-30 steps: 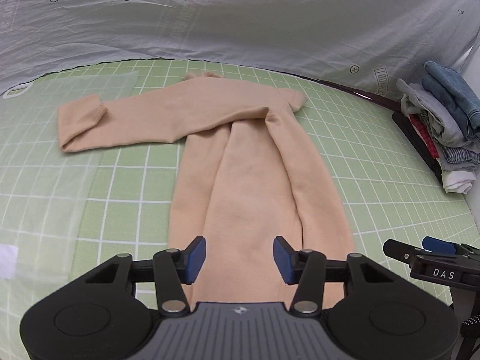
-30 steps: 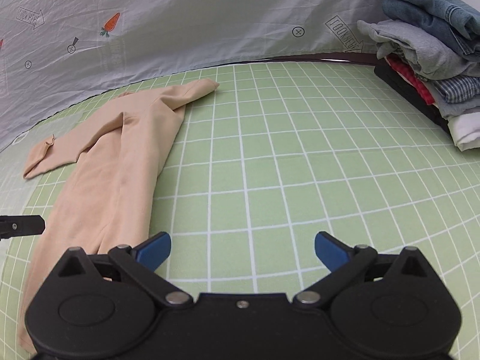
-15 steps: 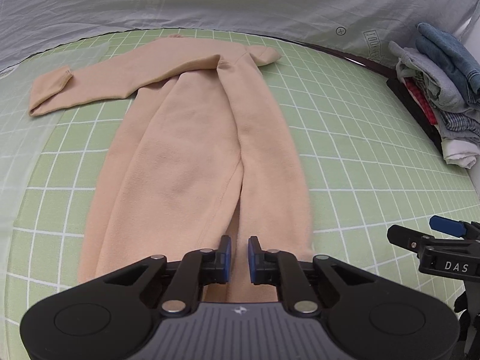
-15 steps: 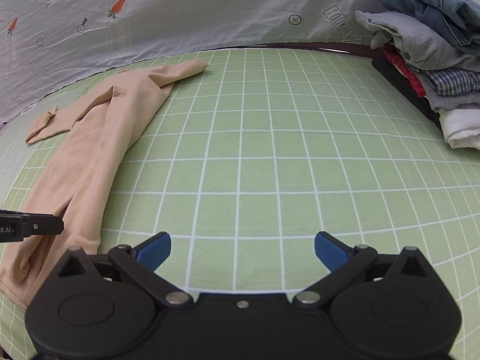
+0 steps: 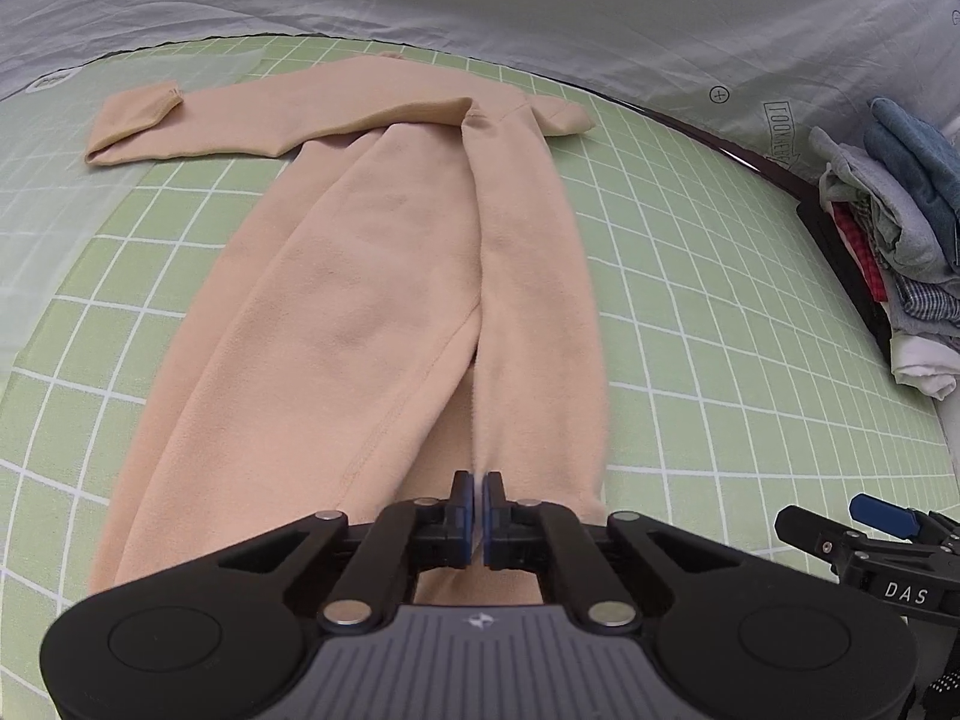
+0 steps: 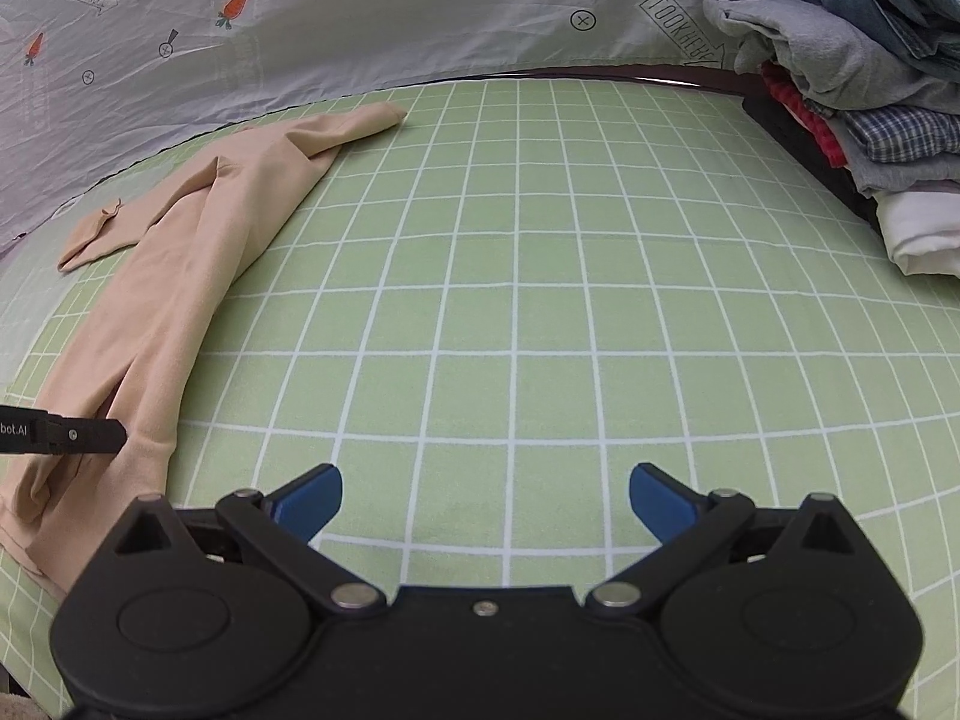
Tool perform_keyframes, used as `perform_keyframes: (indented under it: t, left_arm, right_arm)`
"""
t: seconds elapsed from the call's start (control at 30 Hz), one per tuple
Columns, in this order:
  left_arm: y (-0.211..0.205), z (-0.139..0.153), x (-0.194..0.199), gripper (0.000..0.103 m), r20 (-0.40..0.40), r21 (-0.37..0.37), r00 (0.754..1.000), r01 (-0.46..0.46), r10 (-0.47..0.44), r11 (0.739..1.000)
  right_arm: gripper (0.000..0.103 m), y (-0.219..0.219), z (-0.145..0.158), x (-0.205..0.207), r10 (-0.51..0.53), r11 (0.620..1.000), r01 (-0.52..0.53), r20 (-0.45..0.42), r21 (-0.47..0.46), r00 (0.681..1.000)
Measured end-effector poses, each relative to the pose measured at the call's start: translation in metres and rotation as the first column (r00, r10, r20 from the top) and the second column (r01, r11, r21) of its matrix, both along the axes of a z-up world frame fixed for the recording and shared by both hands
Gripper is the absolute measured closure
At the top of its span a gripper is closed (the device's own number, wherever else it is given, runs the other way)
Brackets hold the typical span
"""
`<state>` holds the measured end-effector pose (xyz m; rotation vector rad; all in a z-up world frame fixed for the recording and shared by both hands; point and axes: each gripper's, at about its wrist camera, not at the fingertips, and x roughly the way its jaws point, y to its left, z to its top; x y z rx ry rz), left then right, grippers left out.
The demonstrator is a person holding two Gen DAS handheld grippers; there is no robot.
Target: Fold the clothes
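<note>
Garment: a peach long-sleeved top [image 5: 384, 276] lies stretched lengthwise on the green gridded table [image 5: 690, 300], neck end far from us, hem end near.
Left wrist view: one sleeve reaches out sideways to the left at the far end; the other lies folded down along the body's right side.
Left tongs: our left tongs [image 5: 478, 495] are closed almost fully, only a sliver between the blue pads, pinching the near end of the top where the folded sleeve meets the body.
Step in hand: we judge this a grip taken on the near end with the fold partly made, one sleeve in and one out; we cannot tell whether the grip is for lifting or for smoothing.
Right wrist view: the top [image 6: 180, 276] runs along the left edge, and the left tongs' tip [image 6: 90, 437] presses into the cloth, which bunches there.
Right tongs: our right tongs [image 6: 485, 495] gape wide over bare table, holding nothing, well right of the top.
Next move: we think any lift of the near end calls for the right tongs to come across and take a second hold, so the cloth rises evenly.
Surroundings: a pile of folded clothes [image 6: 864, 120] sits at the far right edge, well apart, and a grey printed sheet [image 6: 420, 6] hangs behind.
In the way: nothing lies on the top; the outstretched sleeve would drag or fold unevenly.
</note>
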<state>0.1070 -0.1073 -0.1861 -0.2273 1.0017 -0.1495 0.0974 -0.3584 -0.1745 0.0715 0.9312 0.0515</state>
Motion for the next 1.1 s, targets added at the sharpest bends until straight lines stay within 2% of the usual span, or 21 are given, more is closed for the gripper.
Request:
perform_keyframes:
  t: [0.17,0.3,0.5,0.6,0.7,0.77,0.83,0.97,1.1]
  left_arm:
    - [0.0,0.029,-0.018,0.101,0.102,0.052,0.995,-0.004,-0.002,0.999]
    - [0.011,0.04,-0.023,0.101,0.125,0.057,0.991,-0.043,0.036,0.997]
    - [0.038,0.014,-0.019,0.1,0.008,0.026,0.991,-0.13,0.13,0.991]
    - [0.045,0.0,-0.017,0.098,-0.04,0.016,0.991,-0.128,0.129,0.992]
    - [0.045,-0.001,-0.015,0.097,-0.045,0.026,0.995,-0.091,0.092,0.996]
    - [0.047,0.003,-0.013,0.091,-0.047,0.014,0.997,-0.061,0.061,0.998]
    - [0.053,0.008,-0.01,0.081,-0.043,-0.013,0.998,-0.044,0.043,0.999]
    - [0.07,0.025,-0.001,0.077,-0.001,-0.026,1.0,-0.026,0.026,0.999]
    - [0.098,0.036,0.012,0.071,0.033,-0.032,0.998,-0.051,0.052,0.998]
  right_arm:
    - [0.0,0.001,-0.002,-0.004,-0.001,1.0,0.001,-0.007,0.02,1.0]
    - [0.0,0.005,-0.005,-0.007,0.001,0.999,-0.001,-0.015,0.035,1.0]
    - [0.0,0.019,-0.009,-0.012,0.024,0.999,-0.023,-0.026,0.037,0.999]
    - [0.0,0.023,-0.011,-0.015,0.015,0.999,-0.014,-0.034,0.04,0.999]
    - [0.0,0.023,-0.011,-0.014,-0.016,0.999,0.018,-0.037,0.052,0.999]
    - [0.0,0.024,-0.01,-0.011,-0.038,0.997,0.04,-0.038,0.061,0.999]
    - [0.0,0.024,-0.01,-0.009,-0.06,0.996,0.063,-0.039,0.07,0.997]
    - [0.0,0.033,-0.009,0.005,-0.093,0.99,0.097,-0.046,0.098,0.995]
    - [0.0,0.053,-0.009,0.026,-0.098,0.984,0.104,-0.049,0.144,0.994]
